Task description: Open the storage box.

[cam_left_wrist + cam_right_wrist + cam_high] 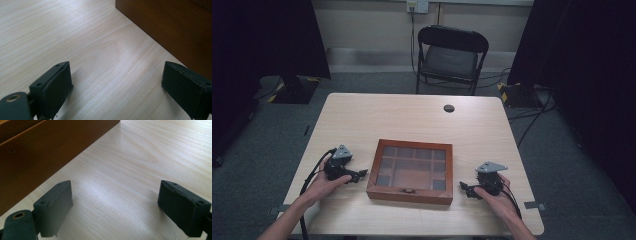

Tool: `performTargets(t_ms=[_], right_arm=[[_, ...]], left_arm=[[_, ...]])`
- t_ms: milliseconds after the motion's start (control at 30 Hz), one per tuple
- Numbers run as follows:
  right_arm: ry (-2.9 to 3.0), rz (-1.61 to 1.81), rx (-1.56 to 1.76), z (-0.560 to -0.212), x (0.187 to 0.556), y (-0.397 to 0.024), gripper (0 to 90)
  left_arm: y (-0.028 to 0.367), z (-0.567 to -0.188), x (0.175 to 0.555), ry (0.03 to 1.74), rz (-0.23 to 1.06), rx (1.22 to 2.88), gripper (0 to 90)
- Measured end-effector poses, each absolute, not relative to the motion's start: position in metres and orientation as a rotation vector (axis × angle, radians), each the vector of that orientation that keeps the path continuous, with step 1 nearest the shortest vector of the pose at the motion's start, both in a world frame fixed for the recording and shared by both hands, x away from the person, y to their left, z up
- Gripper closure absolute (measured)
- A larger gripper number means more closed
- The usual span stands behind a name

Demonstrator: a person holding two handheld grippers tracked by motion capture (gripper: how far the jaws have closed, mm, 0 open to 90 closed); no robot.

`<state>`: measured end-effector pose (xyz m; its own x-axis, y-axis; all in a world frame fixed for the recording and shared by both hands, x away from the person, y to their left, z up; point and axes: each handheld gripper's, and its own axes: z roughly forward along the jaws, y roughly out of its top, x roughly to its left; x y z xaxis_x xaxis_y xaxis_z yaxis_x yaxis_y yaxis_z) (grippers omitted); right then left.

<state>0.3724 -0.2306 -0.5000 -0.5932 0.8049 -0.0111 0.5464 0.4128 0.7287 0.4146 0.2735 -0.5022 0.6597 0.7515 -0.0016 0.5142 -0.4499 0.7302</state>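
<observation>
The left gripper [361, 173], jaws spread wide and clamped on nothing, rests on the pale wooden table [412, 115] at about nine o'clock from a shallow wooden box [410, 171], its tips pointing toward the box's left wall and standing just beside it without touching. Opposite, at about three o'clock from the box, the right gripper [463, 186] sits in the person's right hand [499, 200], its jaws likewise held far apart with only bare tabletop between them. In the left gripper view the dark brown side of the box [170, 27] runs across the upper right, near the right-hand jaw but apart from it; in the right gripper view the box's other side [37, 157] fills the upper left, again close to the jaw and clear of it.

The box lies near the table's front edge, centred between the two hands, its glass-paned lid down and showing a grid of compartments beneath, with a small metal clasp [409, 190] at six o'clock on the front wall. A black folding chair [452, 57] stands beyond the table at twelve o'clock.

The work appears to be at its very start: both tools flank the box, nothing is gripped, and the lid looks shut. Unlatching, lifting or shifting the box seemingly all remain to be done.
</observation>
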Motion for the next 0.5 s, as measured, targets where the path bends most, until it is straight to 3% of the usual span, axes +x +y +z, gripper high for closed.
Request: performTargets(t_ms=[267, 333, 500], right_arm=[[2.331, 0.976, 1.165, -0.497, 0.376, -0.229, 14.7], [2.336, 0.982, 1.179, -0.493, 0.378, -0.229, 21.6], [2.298, 1.07, 1.195, -0.477, 0.378, -0.232, 25.6]], left_arm=[[0.273, -0.502, 0.415, 0.972, 0.419, 2.151, 8.4], [0.274, -0.502, 0.415, 0.966, 0.417, 2.158, 8.4], [0.275, -0.502, 0.417, 0.952, 0.419, 2.167, 8.0]])
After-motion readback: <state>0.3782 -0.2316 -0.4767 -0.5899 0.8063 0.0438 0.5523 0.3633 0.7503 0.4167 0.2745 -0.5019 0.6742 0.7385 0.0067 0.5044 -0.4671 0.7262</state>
